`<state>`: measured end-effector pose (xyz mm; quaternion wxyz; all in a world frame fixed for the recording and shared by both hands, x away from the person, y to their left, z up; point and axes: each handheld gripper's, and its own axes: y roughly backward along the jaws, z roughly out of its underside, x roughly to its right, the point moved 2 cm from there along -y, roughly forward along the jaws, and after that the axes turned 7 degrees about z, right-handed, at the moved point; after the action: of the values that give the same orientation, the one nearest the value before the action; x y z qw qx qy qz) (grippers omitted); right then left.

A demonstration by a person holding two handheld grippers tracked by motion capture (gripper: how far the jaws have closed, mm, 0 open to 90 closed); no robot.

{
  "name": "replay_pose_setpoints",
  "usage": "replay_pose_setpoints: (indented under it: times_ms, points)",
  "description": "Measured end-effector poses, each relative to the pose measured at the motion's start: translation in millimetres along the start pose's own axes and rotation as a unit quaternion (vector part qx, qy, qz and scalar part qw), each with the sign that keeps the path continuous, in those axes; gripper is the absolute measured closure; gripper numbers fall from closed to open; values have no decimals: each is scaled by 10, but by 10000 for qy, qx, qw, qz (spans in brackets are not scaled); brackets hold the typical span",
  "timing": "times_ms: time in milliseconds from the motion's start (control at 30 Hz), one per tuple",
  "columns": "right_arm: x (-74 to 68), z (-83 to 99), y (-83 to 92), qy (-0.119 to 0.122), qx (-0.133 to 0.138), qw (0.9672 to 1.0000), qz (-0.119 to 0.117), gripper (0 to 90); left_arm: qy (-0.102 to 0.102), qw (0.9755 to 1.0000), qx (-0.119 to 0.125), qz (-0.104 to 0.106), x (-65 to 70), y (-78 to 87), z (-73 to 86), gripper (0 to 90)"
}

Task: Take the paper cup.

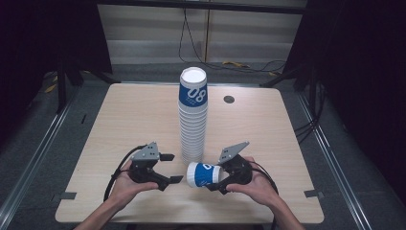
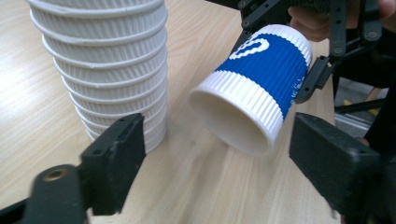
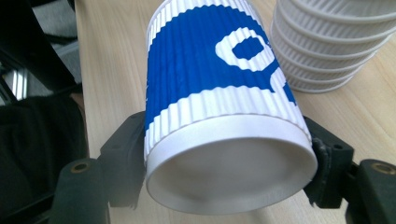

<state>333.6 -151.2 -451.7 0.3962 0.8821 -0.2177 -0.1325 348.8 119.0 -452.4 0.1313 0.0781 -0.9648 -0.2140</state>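
Table: a light wooden table (image 1: 134, 124) with rounded corners. It has a small dark round hole cover (image 1: 229, 99) behind and to the right of the cup stack.
Room: dark curtains hang on both sides. The floor (image 1: 143, 72) is grey, and black cables (image 1: 191, 48) run along the pale back wall.
Cup stack: a tall stack of ribbed white paper cups (image 1: 193, 117) stands upright near the middle of the table. Its top cup has a blue band with white print.
Single cup: a blue and white ribbed cup (image 1: 203, 174) lies on its side just in front of the cup stack, slightly to the right. Its open mouth points to the left gripper.
Right gripper: the right gripper (image 3: 224, 154) is closed on the bottom end of the single cup, with one jaw on each side.
Left gripper: the left gripper (image 1: 171, 167) is in front and to the left of the cup stack. Its jaws stand wide apart and hold nothing; the mouth of the single cup faces the gap between them.
In the way: the cup stack is just behind both grippers.
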Motion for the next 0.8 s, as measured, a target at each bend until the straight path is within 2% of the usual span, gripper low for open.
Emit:
replay_pose_setpoints:
  times_ms: [167, 333, 400, 433, 500, 600, 667, 800]
  points:
    - [39, 1, 41, -201, 335, 9991, -151, 280, 20, 9999, 139, -25, 8, 42, 14, 214]
    - [27, 22, 49, -216, 582, 9979, -165, 279, 41, 9997, 244, -68, 5, 28, 36, 196]
    - [27, 40, 50, -179, 687, 9974, -134, 278, 145, 9995, 201, -184, 6, 34, 38, 202]
    - [30, 47, 52, -182, 704, 9973, -101, 278, 110, 9995, 242, -194, 19, 37, 38, 207]
    - [36, 62, 62, -224, 747, 9969, -52, 278, -40, 9989, 311, -356, 38, 38, 45, 231]
    - [38, 72, 77, -297, 881, 9957, -44, 278, -99, 9985, 370, -383, 50, 27, 66, 232]
    - [36, 74, 80, -303, 936, 9951, -59, 277, -176, 9987, 379, -297, 71, 29, 61, 232]
    - [27, 92, 82, -308, 1034, 9941, -112, 277, -95, 9986, 515, -100, 96, 34, 51, 224]
